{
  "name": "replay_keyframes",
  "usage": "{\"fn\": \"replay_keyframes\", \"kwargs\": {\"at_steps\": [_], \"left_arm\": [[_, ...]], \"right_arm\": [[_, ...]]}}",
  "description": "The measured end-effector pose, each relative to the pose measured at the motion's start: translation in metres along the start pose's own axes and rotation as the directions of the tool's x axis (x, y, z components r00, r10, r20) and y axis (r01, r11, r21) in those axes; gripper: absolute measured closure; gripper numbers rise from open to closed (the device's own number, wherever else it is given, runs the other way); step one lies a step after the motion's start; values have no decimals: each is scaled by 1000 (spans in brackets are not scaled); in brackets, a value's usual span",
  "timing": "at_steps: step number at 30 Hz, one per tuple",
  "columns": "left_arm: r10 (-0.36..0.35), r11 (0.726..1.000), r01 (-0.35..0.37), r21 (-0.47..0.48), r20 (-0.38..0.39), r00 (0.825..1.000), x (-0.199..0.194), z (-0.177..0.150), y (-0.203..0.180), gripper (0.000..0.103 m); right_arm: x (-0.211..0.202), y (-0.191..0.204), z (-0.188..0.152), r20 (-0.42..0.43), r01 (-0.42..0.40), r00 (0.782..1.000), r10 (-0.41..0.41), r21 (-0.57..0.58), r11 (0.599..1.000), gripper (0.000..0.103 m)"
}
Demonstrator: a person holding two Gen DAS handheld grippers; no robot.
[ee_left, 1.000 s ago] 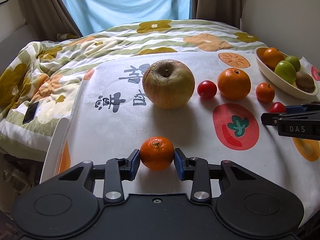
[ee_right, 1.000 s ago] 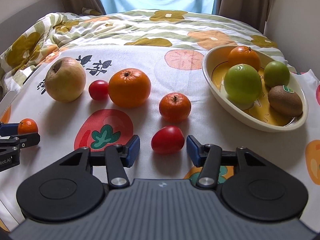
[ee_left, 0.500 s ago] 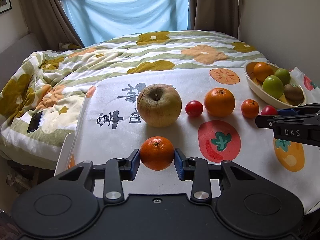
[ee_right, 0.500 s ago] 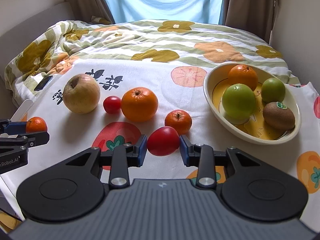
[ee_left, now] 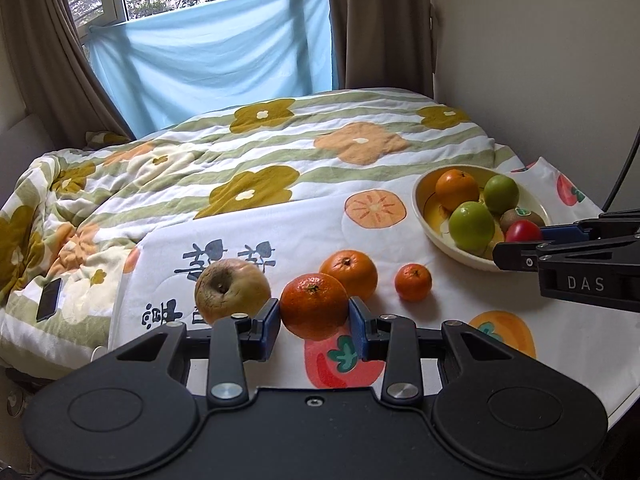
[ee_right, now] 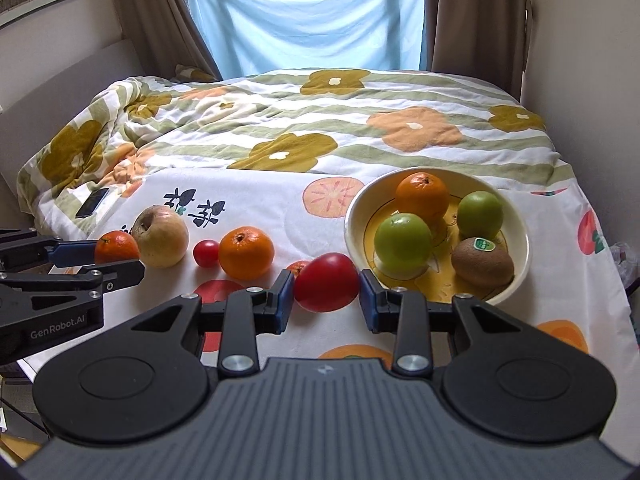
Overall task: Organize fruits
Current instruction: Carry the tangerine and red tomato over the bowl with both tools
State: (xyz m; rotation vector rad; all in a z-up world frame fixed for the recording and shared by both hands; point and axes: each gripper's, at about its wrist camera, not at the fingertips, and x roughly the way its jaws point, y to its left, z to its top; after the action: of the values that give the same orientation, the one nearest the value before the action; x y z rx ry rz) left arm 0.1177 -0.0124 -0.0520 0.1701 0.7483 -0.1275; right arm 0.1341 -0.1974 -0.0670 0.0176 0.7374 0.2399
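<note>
You are in the carry step: the left gripper [ee_left: 314, 317] clamps a mandarin [ee_left: 314, 306], the right gripper [ee_right: 326, 296] a tomato [ee_right: 327, 281]. Next, advance the right gripper toward the bowl [ee_right: 356, 216] just ahead-right, then release.

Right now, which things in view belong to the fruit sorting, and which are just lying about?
Part of the job:
- mandarin in left gripper
- red tomato in right gripper
- bowl of fruit
- loose apple, orange, small tomato

Lying about:
- phone
- floral quilt
- blue window cloth
</note>
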Motion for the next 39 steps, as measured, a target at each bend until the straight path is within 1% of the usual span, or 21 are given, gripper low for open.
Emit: {"fn": "replay_keyframes", "kwargs": {"at_steps": [6, 11, 22, 29, 39], "left_arm": [[-21, 1000, 21, -6, 18, 1000, 3, 24, -41, 63], [-39, 999, 39, -3, 23, 999, 14, 39, -75, 63], [-58, 998, 58, -4, 0, 998, 52, 61, -137, 63], [-75, 997, 76, 10, -43, 996, 81, 64, -169, 63], [-98, 994, 103, 35, -128, 987, 118, 57, -196, 63]], "right_arm": [[-13, -43, 11, 9, -5, 1000, 5, -15, 1000, 53], [-14, -81, 20, 14, 8, 1000, -8, -17, 1000, 53], [8, -154, 30, -5, 14, 1000, -15, -25, 1000, 53], [29, -184, 32, -21, 11, 1000, -11, -12, 1000, 53], [52, -201, 33, -51, -19, 999, 18, -4, 1000, 53]]}}
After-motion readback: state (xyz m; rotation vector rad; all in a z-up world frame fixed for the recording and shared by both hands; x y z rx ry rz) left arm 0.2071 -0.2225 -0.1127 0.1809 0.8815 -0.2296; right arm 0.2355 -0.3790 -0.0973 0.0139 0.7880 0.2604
